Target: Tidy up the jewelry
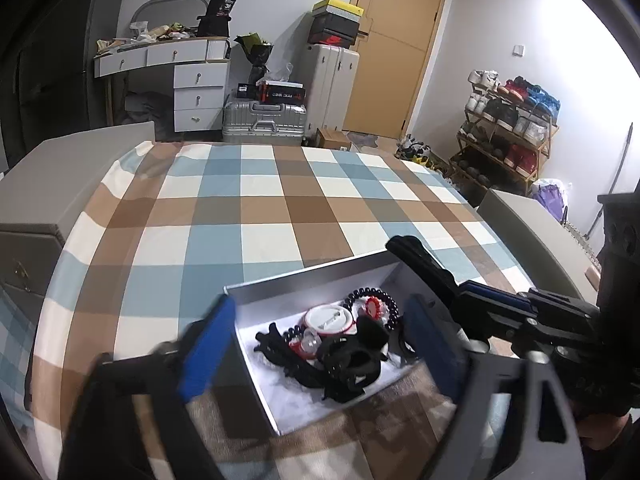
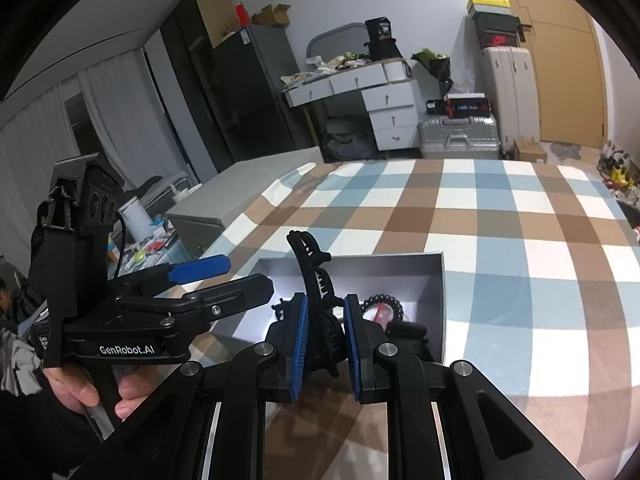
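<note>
Now, with the right gripper point(image 2: 325, 340) clenched on a black hair claw point(image 2: 316, 280) just above the grey box point(image 1: 280, 286) on the checked counter point(image 1: 260, 208), lift it straight clear of the tangled pieces while the left gripper point(image 1: 320, 344) stays empty, jaws apart.

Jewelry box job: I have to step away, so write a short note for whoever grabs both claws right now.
Right claw: shut on a black hair clip, held above the box.
Left claw: open, nothing between its pads, over the box.
Box sits on the checked cloth; inside are bead bracelet, round badge and other black pieces.
Done: clip gripped.
Left: place the clip, sort the rest.
</note>
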Tool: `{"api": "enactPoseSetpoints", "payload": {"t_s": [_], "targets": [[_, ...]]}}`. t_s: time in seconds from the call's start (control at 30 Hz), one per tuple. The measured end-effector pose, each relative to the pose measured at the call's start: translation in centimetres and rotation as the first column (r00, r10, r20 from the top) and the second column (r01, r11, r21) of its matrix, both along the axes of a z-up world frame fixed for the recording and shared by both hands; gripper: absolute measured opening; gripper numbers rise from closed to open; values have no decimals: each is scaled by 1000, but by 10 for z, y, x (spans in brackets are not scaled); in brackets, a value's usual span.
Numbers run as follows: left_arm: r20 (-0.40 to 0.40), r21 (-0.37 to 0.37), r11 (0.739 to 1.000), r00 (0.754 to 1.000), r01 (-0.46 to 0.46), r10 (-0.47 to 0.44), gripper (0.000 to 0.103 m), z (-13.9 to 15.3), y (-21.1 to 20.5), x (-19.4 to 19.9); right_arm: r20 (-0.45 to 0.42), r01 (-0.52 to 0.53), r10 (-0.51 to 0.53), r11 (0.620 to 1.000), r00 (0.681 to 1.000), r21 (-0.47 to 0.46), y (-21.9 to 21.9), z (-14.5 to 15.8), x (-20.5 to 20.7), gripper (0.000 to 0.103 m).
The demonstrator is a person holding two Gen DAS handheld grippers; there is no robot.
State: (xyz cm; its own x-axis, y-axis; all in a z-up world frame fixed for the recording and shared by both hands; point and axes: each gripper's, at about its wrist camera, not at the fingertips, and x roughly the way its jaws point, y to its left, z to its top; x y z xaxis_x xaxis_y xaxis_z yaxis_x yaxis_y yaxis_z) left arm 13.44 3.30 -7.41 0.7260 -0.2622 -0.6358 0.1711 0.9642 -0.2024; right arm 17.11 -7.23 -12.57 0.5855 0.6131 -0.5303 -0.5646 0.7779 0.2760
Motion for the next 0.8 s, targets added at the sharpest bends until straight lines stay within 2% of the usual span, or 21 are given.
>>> {"api": "enactPoseSetpoints", "payload": {"t_s": [0.03, 0.37, 0.53, 0.7, 0.8], "targets": [[-9, 2, 1000, 1000, 6, -6, 58, -1, -1, 3, -9, 0, 0, 1000, 1000, 0, 0, -1, 5, 17], [-17, -21, 1000, 1000, 9, -9, 59, -3, -1, 12, -59, 5, -5, 1000, 998, 3, 1, -14, 30, 17], [-6, 11, 1000, 1000, 7, -7, 59, -2, -3, 12, -82, 1, -2, 1000, 997, -3, 3, -20, 37, 17], [-1, 36, 999, 1000, -13, 13, 70, 0, -3, 12, -59, 12, -11, 1000, 998, 14, 0, -18, 33, 22], [15, 27, 999, 999, -39, 38, 75, 2, 1, 8, -52, 13, -12, 1000, 999, 17, 0, -16, 30, 30]]}}
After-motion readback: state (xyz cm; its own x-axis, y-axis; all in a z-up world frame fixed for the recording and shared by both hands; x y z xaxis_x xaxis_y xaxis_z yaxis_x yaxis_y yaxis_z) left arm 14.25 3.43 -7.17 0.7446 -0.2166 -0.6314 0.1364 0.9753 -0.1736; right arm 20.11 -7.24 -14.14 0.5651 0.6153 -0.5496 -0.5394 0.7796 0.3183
